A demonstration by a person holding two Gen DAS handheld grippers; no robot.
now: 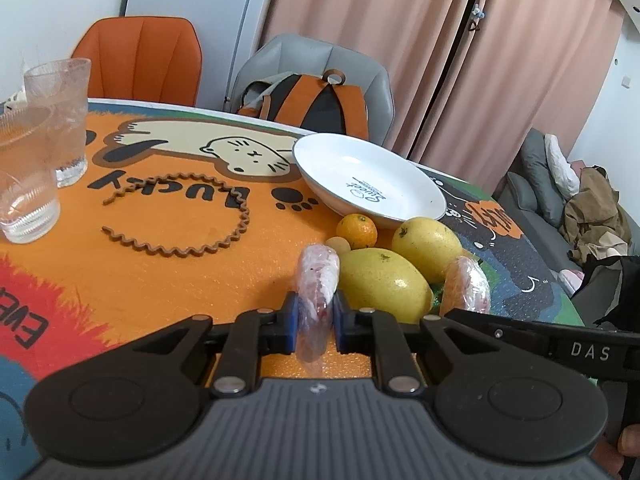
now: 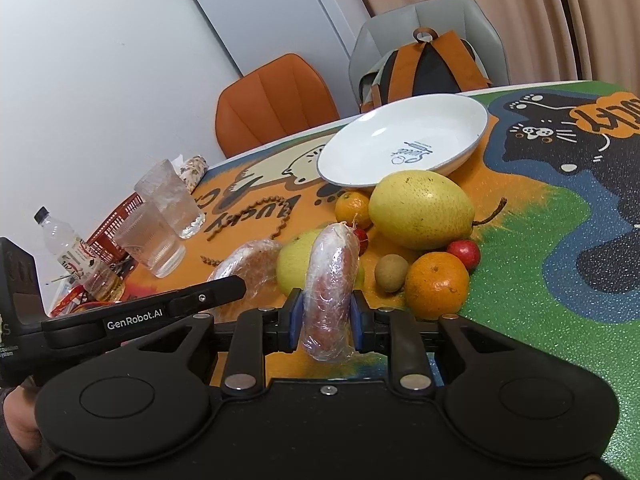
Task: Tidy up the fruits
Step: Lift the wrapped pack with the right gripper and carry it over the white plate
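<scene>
Left wrist view: the left gripper (image 1: 316,320) is clamped on a plastic-wrapped piece (image 1: 316,280), lifted just beside the yellow fruit (image 1: 382,280) near the surface's right edge. The slick film could slip out.

Right wrist view: the right gripper (image 2: 326,316) is closed tight on another wrapped piece (image 2: 330,280), short of the empty plate (image 2: 472,136). Swinging either piece could knock the mandarin (image 2: 436,284) off the near edge.

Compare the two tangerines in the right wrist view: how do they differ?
The near tangerine looks larger and sits in full view by a small red fruit. The far tangerine looks smaller and is partly hidden, tucked beside the big yellow pear below the white plate. Both are orange, round and loose on the mat.
</scene>
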